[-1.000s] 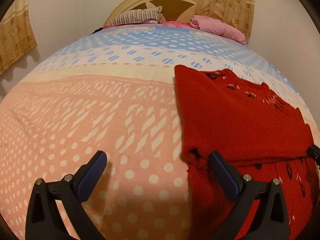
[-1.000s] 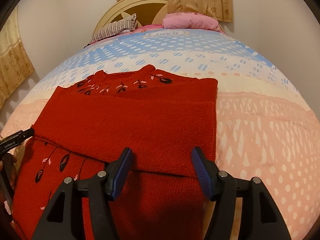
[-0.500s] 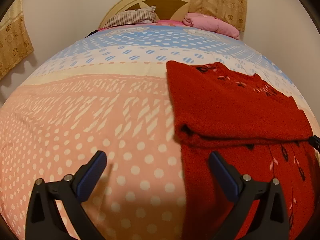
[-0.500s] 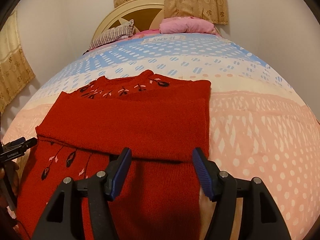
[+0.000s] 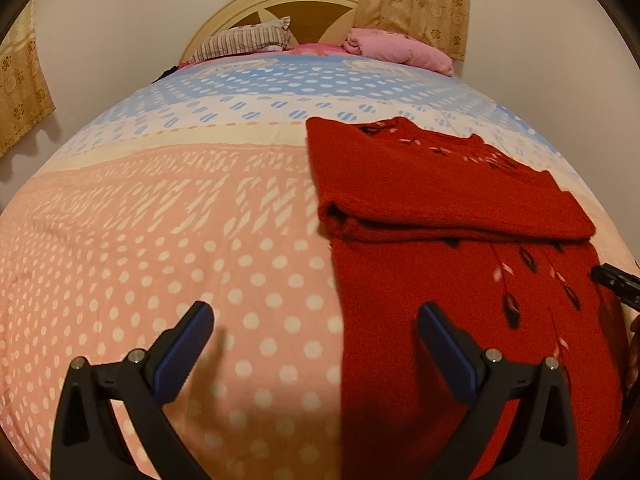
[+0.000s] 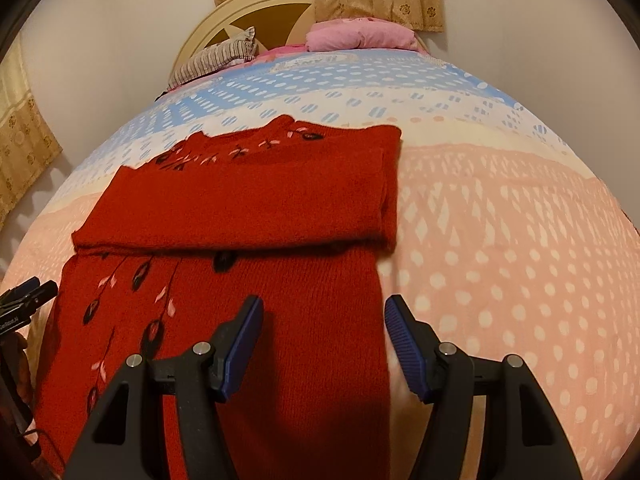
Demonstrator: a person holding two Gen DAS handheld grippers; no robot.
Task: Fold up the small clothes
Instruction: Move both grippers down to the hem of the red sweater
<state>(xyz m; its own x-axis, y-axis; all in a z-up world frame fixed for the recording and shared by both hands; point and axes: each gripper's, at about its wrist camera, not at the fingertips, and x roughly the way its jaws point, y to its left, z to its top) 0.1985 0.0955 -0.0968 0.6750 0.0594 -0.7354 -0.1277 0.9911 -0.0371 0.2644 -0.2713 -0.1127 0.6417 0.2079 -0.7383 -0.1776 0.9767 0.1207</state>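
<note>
A red knitted sweater (image 5: pixel 448 264) with black and pink leaf embroidery lies flat on the bed, its sleeves folded across the chest as a band (image 6: pixel 240 208). My left gripper (image 5: pixel 312 324) is open and empty, above the sweater's left edge near the hem. My right gripper (image 6: pixel 324 320) is open and empty, above the sweater's right edge near the hem. The sweater (image 6: pixel 224 312) also fills the lower left of the right wrist view. The right gripper's tip shows at the right edge of the left wrist view (image 5: pixel 612 280).
The bed (image 5: pixel 160 240) has a pink, cream and blue dotted sheet. A striped pillow (image 5: pixel 244 40) and a pink bundle (image 5: pixel 396 48) lie by the cream headboard (image 6: pixel 248 12). Beige curtains hang behind and at the left.
Both grippers have drawn back toward the sweater's hem, away from the folded sleeve band. More of the lower sweater shows now. Both stay open.
</note>
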